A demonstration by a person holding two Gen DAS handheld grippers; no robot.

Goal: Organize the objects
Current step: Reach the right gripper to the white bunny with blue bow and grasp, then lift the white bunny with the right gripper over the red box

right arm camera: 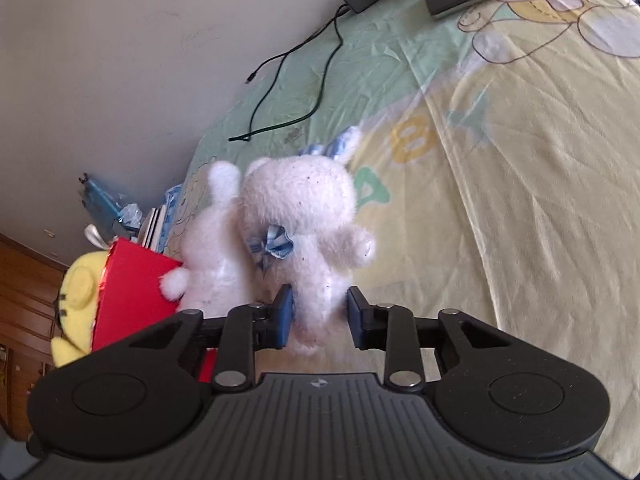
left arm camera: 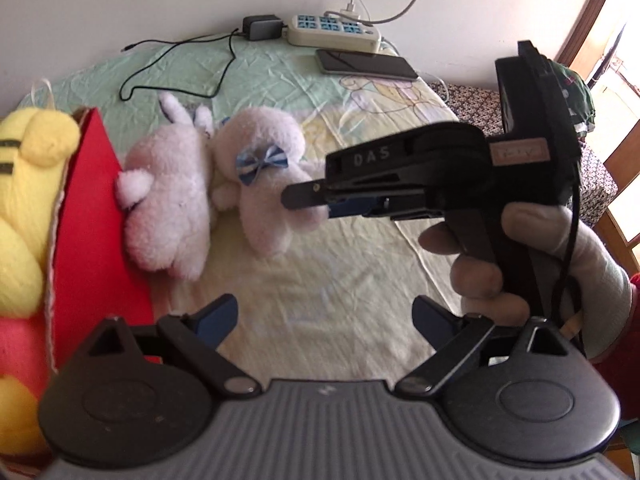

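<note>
Two white plush toys lie side by side on the bed. The one with a blue striped bow (left arm camera: 264, 168) (right arm camera: 304, 232) lies on the right; the plain one (left arm camera: 168, 200) (right arm camera: 212, 256) lies beside a red box (left arm camera: 96, 216) (right arm camera: 132, 292). The box holds a yellow plush (left arm camera: 28, 184) (right arm camera: 78, 300). My right gripper (right arm camera: 320, 314) (left arm camera: 308, 204) has its jaws on either side of the bow plush's lower body, pads close to the fur; firm contact is unclear. My left gripper (left arm camera: 324, 320) is open and empty above the sheet.
A white power strip (left arm camera: 334, 30), a black adapter (left arm camera: 262, 27) with a trailing cable (left arm camera: 180, 64) and a dark phone (left arm camera: 366, 65) lie at the bed's far end by the wall. Books and clutter (right arm camera: 156, 224) sit beyond the red box.
</note>
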